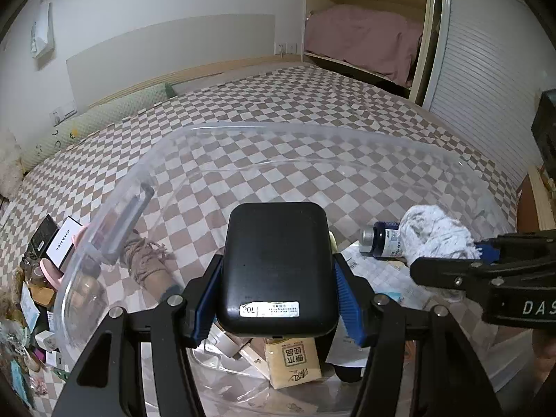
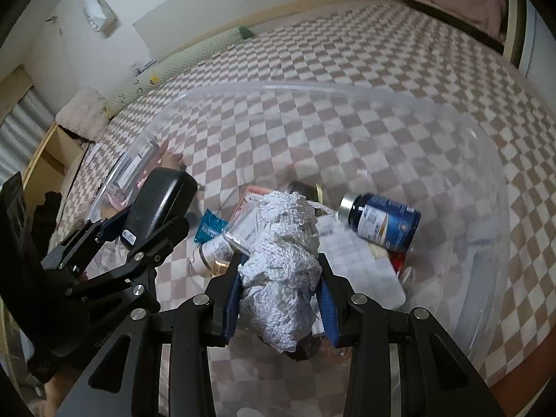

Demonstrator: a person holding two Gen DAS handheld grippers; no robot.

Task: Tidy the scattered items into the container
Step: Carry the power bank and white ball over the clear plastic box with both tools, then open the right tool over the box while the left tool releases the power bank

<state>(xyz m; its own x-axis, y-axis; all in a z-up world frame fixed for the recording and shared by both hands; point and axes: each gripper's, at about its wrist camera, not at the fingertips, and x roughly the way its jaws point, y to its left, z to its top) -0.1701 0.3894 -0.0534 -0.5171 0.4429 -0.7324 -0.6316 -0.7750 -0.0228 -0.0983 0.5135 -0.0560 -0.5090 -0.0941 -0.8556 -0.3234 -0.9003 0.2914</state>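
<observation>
Two grippers over clear plastic tub point(image 1: 104, 229): left gripper point(image 1: 278, 299) clamps black rounded case point(image 1: 278, 264) at centre frame; right gripper point(image 2: 281, 299) pinches white knitted bundle point(image 2: 285, 264), centre frame.

1. One clear plastic container point(image 1: 243, 128) on the checked bedspread.
2. Two grippers: the left gripper point(image 1: 278, 299) and the right gripper point(image 2: 281, 295).
3. One black case point(image 1: 278, 260), held between the left jaws.
4. One white knitted bundle point(image 2: 283, 260), held between the right jaws.
5. One blue bottle point(image 2: 385, 220) lying on its side inside the container.
6. One tan printed packet point(image 1: 293, 361) inside the container.
7. One white box marked CHANEL point(image 1: 64, 241) outside the container.
</observation>
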